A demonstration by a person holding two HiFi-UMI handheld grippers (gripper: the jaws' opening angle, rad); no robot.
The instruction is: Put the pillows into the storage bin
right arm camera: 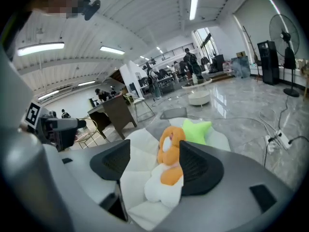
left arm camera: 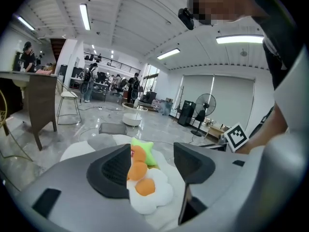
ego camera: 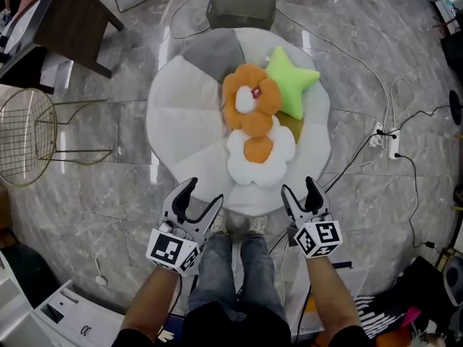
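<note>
Ahead, pillows (ego camera: pixel 257 152) lie clear of left gripper (ego camera: pixel 204 191) and right gripper (ego camera: pixel 299 186) jaws.

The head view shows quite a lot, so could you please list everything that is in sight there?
cushion: one, round, white and grey, on the floor at centre
flower pillow: one, orange, on the cushion
star pillow: one, green, on the cushion, right of the flower pillow
egg pillow: one, white with an orange middle, on the cushion, nearest the person
box: one, dark grey, on the floor beyond the cushion
wire chair: one, gold, at left
table: one, dark, upper left
power strip: one, white, at right, with cables
legs: two, blue jeans, bottom centre
left gripper: one, grey and black, jaws open and empty, before the cushion
right gripper: one, the same, open and empty
</note>
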